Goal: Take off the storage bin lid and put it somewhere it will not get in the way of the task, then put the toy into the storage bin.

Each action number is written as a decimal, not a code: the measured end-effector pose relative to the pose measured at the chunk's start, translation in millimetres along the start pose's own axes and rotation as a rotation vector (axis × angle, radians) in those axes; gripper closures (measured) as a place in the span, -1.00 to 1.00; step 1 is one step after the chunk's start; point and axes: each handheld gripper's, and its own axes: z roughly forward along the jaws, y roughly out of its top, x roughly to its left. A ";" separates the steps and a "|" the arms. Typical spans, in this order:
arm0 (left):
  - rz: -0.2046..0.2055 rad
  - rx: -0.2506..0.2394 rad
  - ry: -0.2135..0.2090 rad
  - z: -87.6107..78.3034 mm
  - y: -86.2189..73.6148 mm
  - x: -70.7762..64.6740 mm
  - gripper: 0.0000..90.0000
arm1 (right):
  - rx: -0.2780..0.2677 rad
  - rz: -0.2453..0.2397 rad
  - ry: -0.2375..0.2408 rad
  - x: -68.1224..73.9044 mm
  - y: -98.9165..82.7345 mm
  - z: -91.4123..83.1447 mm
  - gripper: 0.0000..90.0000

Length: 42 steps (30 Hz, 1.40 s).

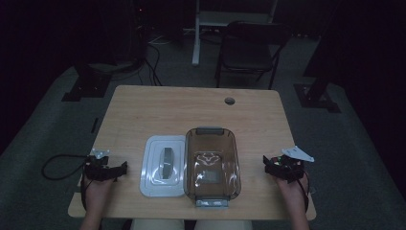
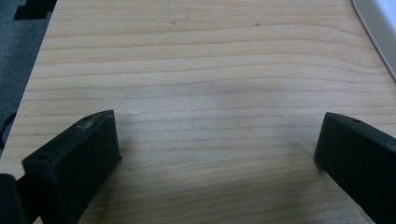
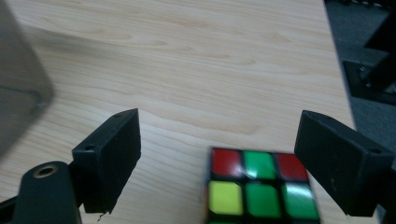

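High view first: the pale wooden table carries a clear brown-tinted plastic container with grey end handles, and touching its left side lies a white rectangular plastic lid, flat, with a grey strip down its middle. A black folding chair stands on the floor beyond the table's far edge.

Left gripper hovers near the table's left edge, well apart from the lid, a hand wrapped round its body. Left gripper view gives the answer on its state: both black jaws spread wide over bare wood grain, nothing between them, and a sliver of the white lid at the upper right corner.

Over to the right gripper, sitting near the table's right edge, just right of the container. Right gripper view shows its jaws standing wide apart, and a multicoloured puzzle cube with red, green and yellow squares between them, closer to the right-hand jaw. Whether that jaw touches the cube I cannot tell; the left-hand jaw is clearly off it, so no grip is on. The cube looks slightly blurred. The container's wall looms grey at the left edge of that view
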 end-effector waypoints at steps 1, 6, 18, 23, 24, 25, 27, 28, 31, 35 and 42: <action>0.000 0.000 0.000 0.0 0.0 0.0 -0.99 | 0.000 0.000 0.000 0.0 0.0 0.0 -0.67; 0.009 0.001 -0.007 0.0 0.0 -0.3 -0.99 | 0.021 0.049 -0.004 -13.2 -12.5 -1.7 -0.67; 0.008 0.002 -0.007 -0.1 0.0 -0.4 -0.99 | 0.081 0.111 0.005 -25.6 -43.0 0.7 -0.67; 0.008 0.001 -0.007 -0.1 0.0 -0.5 -0.99 | 0.093 0.131 0.023 -28.1 -48.0 3.6 -0.67; 0.008 0.001 -0.007 -0.1 0.0 -0.4 -0.99 | 0.097 0.127 0.028 -27.5 -48.6 4.7 -0.66; 0.007 0.001 -0.007 0.0 0.0 -0.5 -0.99 | 0.100 0.126 0.029 -27.0 -48.9 5.3 -0.65; 0.007 0.001 -0.007 0.0 0.0 -0.5 -0.99 | 0.114 0.119 0.039 -26.0 -50.4 8.4 -0.58; 0.008 0.002 -0.007 -0.1 0.0 -0.4 -0.99 | 0.114 0.119 0.039 -26.0 -50.4 8.4 -0.58; 0.008 0.002 -0.007 -0.1 0.0 -0.4 -0.99 | 0.120 0.114 0.051 -25.9 -50.9 9.2 -0.50; 0.008 0.002 -0.007 -0.1 0.1 -0.4 -0.99 | 0.123 0.109 0.065 -27.5 -50.7 9.5 -0.31; 0.008 0.003 -0.007 -0.2 0.1 -0.4 -0.99 | 0.147 0.089 0.052 -27.8 -48.5 9.9 -0.25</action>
